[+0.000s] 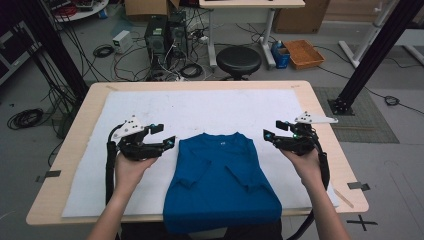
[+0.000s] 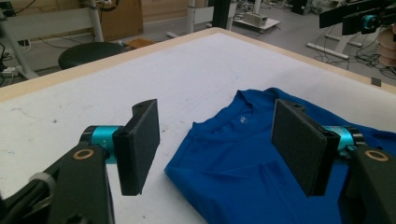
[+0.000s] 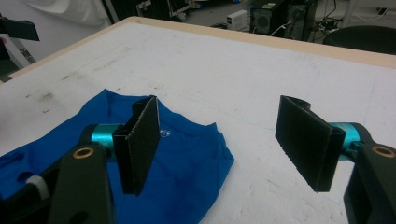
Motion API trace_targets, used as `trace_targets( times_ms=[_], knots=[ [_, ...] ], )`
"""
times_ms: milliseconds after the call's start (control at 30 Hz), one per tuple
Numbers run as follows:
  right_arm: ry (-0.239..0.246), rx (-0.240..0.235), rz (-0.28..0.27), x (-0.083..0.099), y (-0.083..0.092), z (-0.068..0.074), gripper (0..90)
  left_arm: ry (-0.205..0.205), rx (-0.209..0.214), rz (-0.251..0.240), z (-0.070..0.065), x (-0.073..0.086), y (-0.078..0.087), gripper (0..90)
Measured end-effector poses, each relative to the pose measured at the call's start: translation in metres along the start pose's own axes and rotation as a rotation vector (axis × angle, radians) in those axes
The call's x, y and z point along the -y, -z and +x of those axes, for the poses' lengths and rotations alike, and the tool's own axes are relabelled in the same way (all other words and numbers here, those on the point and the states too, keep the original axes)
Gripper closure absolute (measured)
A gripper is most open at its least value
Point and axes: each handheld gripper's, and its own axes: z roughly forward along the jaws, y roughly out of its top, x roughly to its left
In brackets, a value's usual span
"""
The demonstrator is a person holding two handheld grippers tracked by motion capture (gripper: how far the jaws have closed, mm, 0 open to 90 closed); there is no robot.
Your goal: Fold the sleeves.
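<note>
Blue shirt (image 1: 222, 182): a T-shirt lies flat on the white cloth (image 1: 200, 107) that covers the table (image 1: 90, 100), in the middle of the near edge; its hem hangs just over that edge and its collar points toward the far edge.
Shirt fold: both sleeves are turned inward onto the chest, so the outline is a narrow upright block, wider at the hem.
Collar: the neck opening with a small white label shows in the left gripper view (image 2: 243, 120) and in the right gripper view (image 3: 164, 133).
Left claw (image 1: 169, 136): released, the two black pads stand wide apart with nothing between them; it hovers just beside the shirt's left shoulder, apart from the fabric. Along its own jaws the shirt's shoulder and collar lie below and beyond the gap (image 2: 215, 144).
Right claw (image 1: 269, 133): released too, pads apart and empty; it hovers just beside the shirt's right shoulder. In its own view (image 3: 217, 144) the shirt's shoulder corner lies under the left pad, bare white cloth under the right one.
Hands: a left hand (image 1: 131, 167) and a right hand (image 1: 307, 162) hold the claws from below, one on each side of the shirt, pointing inward at each other.
Behind the table: a black round stool (image 1: 238, 60) stands by the far edge, on the floor.
</note>
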Motion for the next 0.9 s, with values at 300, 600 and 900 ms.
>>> trace_targets(
  times_ms=[300,600,900],
  knots=[
    [-0.015,0.004,-0.006,0.0007,0.0022,-0.0021,30.8,0.006,0.001,0.008,0.0002,0.0012,-0.0040,32.9],
    [-0.032,0.009,-0.012,-0.0002,0.0032,-0.0059,30.7,0.010,0.009,0.004,0.0021,0.0014,-0.0052,32.9],
    [-0.030,0.006,-0.012,-0.0012,0.0012,-0.0044,30.5,0.008,-0.001,-0.003,-0.0003,0.0021,-0.0013,32.9]
  ],
)
